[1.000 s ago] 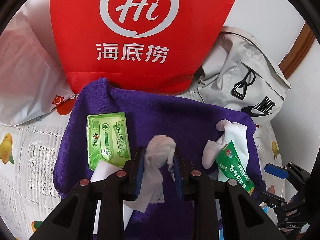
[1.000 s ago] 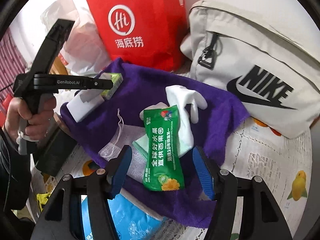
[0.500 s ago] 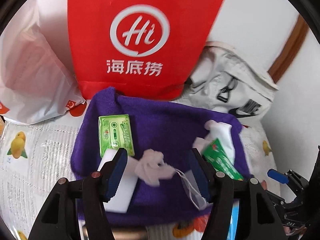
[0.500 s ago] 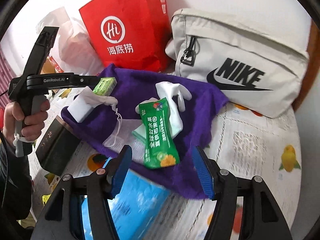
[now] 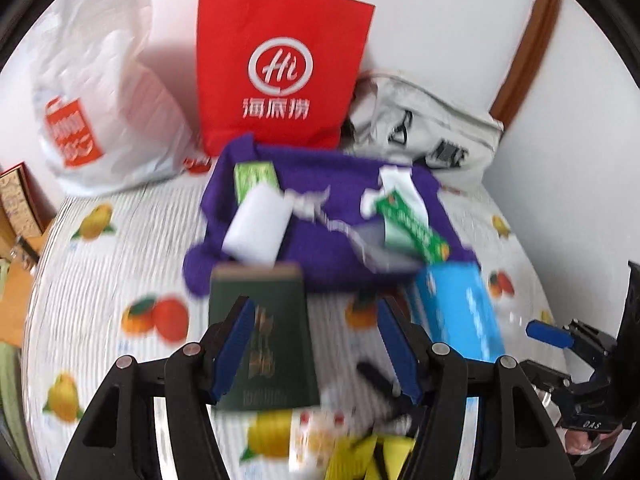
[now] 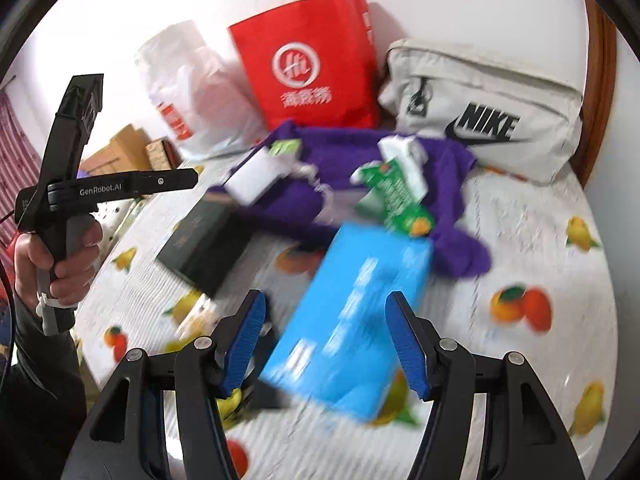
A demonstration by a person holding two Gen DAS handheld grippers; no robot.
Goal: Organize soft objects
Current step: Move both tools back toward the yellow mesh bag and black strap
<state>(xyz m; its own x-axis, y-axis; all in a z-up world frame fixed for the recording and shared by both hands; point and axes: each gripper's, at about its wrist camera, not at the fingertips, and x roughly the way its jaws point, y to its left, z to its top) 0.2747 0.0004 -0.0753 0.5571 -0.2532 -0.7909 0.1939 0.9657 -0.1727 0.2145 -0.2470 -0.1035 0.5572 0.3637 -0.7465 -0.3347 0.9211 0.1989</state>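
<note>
Both grippers pulled back, purple towel (image 5: pixel 320 240) blurred

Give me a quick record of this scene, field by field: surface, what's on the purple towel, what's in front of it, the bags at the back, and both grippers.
surface: fruit-print tablecloth
purple towel: white sponge block, green tissue pack, green snack packet, white sock, drawstring pouch
in front: dark green box, blue tissue pack
back: red paper bag, white plastic bag, beige Nike bag
left gripper: open, holding nothing
right gripper: jaws closing, gripping nothing
</note>
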